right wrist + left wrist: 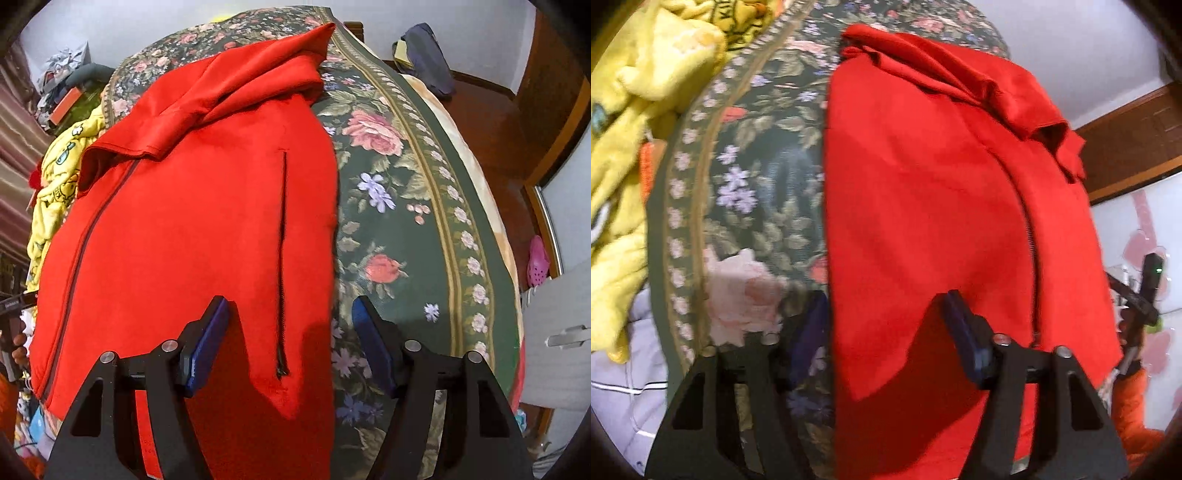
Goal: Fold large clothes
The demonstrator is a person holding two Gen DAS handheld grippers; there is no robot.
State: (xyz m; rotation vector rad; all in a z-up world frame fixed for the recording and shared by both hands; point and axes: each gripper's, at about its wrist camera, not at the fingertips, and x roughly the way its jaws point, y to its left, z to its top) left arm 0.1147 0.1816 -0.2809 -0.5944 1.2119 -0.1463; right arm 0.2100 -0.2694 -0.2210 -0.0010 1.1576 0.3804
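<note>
A red zip jacket (923, 206) lies flat on the floral bedspread (764, 192), its sleeves folded in over the chest and bunched near the collar. In the right wrist view the jacket (192, 229) shows its front zip at the left and a pocket zip (282, 258) near its right edge. My left gripper (886, 317) is open and empty, straddling the jacket's left edge near the hem. My right gripper (290, 321) is open and empty, straddling the jacket's right edge near the hem.
A yellow printed garment (631, 122) lies heaped at the bed's left; it also shows in the right wrist view (55, 192). A dark bag (424, 59) sits on the wooden headboard area. The bedspread (406, 221) is bare to the jacket's right. A pink shoe (537, 260) lies on the floor.
</note>
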